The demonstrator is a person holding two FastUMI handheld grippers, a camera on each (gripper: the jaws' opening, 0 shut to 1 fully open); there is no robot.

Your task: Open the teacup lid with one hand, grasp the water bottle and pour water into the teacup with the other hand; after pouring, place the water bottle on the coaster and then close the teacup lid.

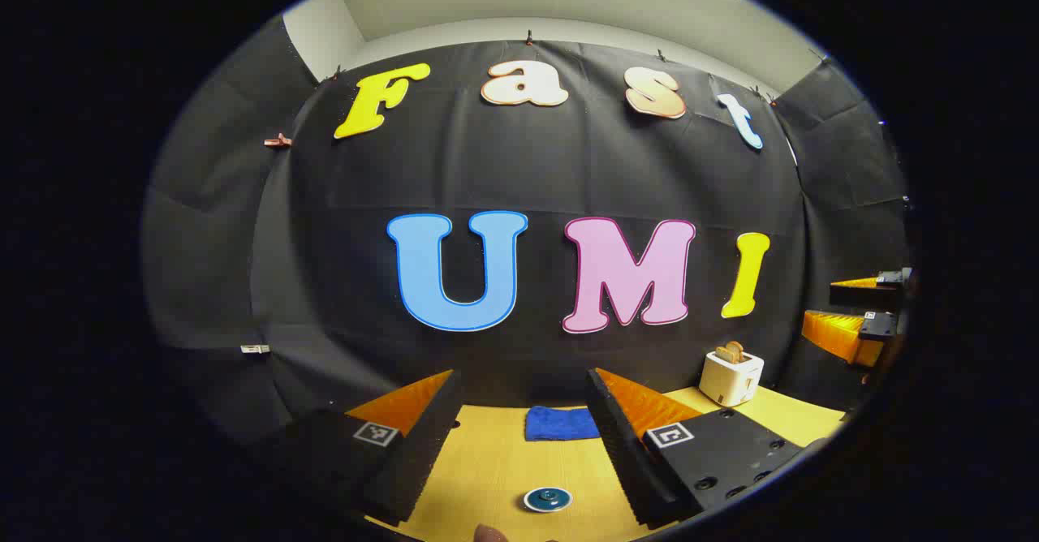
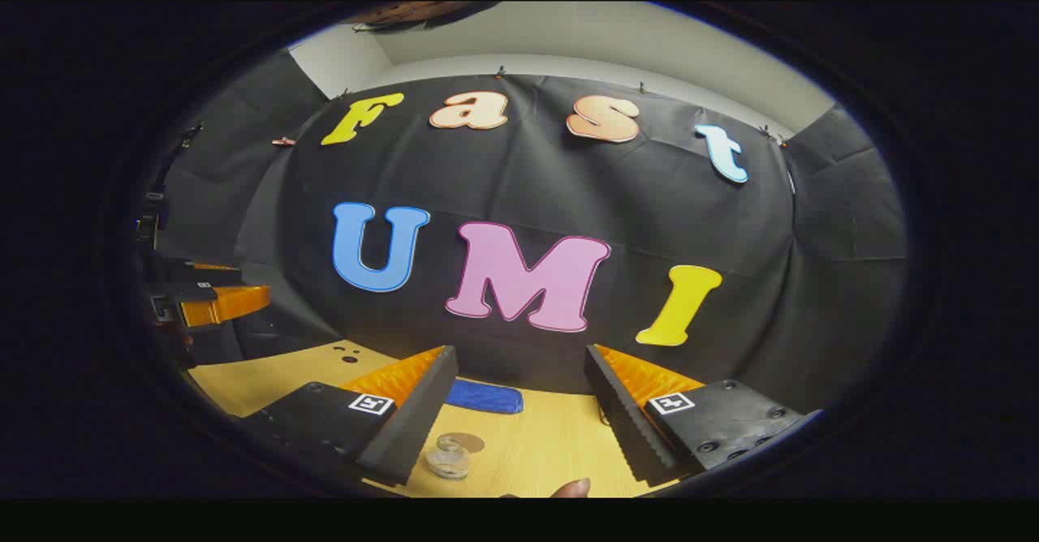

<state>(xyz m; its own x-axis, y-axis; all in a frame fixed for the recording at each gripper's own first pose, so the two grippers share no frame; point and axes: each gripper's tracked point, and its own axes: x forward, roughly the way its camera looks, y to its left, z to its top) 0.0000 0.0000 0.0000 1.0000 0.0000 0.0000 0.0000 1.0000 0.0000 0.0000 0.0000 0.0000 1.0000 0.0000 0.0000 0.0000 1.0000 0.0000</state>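
In the left gripper view my left gripper (image 1: 522, 373) is open and holds nothing, high over the wooden table (image 1: 487, 469). Below it, between its fingers, sits a small round teal lid with a pale rim (image 1: 546, 499), apparently on the teacup. My right gripper (image 2: 520, 349) is open too and holds nothing. A small clear glass vessel (image 2: 449, 455) stands on the table beside its left finger, with a flat brownish disc (image 2: 468, 441), perhaps the coaster, just behind. Each gripper appears at the edge of the other's view: the right gripper (image 1: 852, 315) and the left gripper (image 2: 207, 294).
A folded blue cloth (image 1: 562, 423) (image 2: 485, 397) lies at the table's back edge by the black wall. A white toaster (image 1: 730, 376) with toast stands at the back right. A fingertip (image 1: 491, 534) (image 2: 572, 488) pokes in at the bottom of each view.
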